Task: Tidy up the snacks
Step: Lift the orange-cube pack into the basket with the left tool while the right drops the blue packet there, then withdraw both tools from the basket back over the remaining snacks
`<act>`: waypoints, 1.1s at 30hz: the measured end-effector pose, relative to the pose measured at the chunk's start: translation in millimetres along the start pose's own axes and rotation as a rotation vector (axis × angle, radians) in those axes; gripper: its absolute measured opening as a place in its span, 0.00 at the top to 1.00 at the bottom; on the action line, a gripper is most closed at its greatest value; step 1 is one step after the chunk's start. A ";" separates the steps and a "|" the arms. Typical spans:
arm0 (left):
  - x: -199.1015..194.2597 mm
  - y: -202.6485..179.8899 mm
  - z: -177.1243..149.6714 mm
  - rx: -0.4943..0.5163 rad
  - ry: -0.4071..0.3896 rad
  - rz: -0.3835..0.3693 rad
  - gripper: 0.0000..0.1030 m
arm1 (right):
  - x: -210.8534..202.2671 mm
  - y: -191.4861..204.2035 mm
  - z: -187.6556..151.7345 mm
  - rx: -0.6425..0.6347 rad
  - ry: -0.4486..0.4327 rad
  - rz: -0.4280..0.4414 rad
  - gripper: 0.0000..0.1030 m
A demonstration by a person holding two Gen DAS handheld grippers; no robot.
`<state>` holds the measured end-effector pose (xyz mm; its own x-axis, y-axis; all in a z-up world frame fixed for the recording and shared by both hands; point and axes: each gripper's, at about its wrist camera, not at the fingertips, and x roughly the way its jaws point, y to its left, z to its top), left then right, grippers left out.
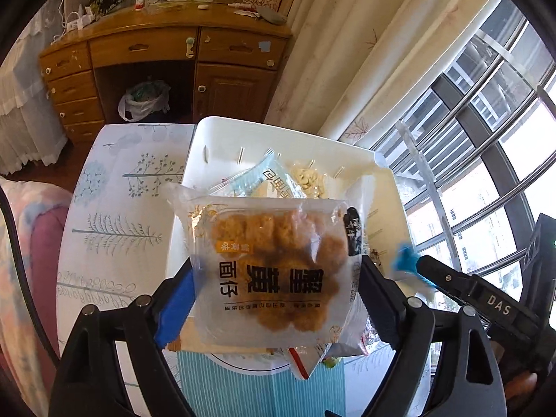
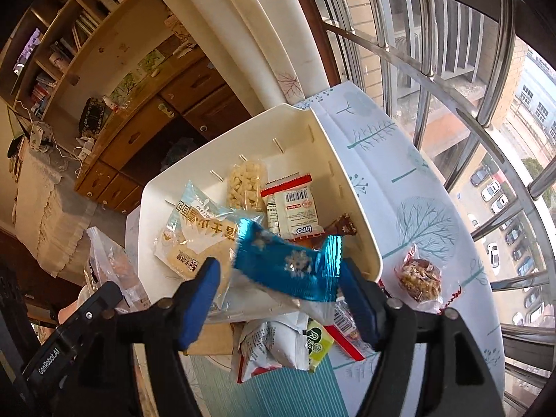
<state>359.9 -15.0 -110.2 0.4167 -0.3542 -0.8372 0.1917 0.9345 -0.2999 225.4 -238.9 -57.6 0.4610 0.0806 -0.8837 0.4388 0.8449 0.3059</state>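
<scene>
My left gripper (image 1: 276, 271) is shut on a clear packet of golden fried noodle snack (image 1: 278, 239), whose side edges touch both pads, above the near end of the white basket (image 1: 222, 139). My right gripper (image 2: 279, 267) is open. A shiny blue snack packet (image 2: 288, 260) shows blurred between its fingers, clear of the left pad, over the basket's near rim (image 2: 368, 260). The basket holds a pale blue bread packet (image 2: 194, 232), a bag of pale nuts (image 2: 245, 187) and a red-and-white biscuit packet (image 2: 295, 208).
Loose snacks lie on the tree-print tablecloth (image 2: 399, 160): a clear nut-cake packet (image 2: 418, 278), a white-and-red bag (image 2: 271, 344), a green packet (image 2: 318, 344). Barred windows stand right of the table. A wooden desk (image 1: 166, 52) and a curtain (image 1: 347, 52) are behind.
</scene>
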 end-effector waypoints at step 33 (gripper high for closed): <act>-93.0 31.2 -76.2 0.105 -0.008 -0.042 0.06 | -56.9 20.7 -107.6 0.077 -0.081 -0.081 0.23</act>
<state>259.4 49.8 -76.6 0.4136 -0.3941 -0.8207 0.3017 0.9099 -0.2849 125.3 -169.2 -39.1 0.4807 -0.0321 -0.8763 0.5338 0.8036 0.2634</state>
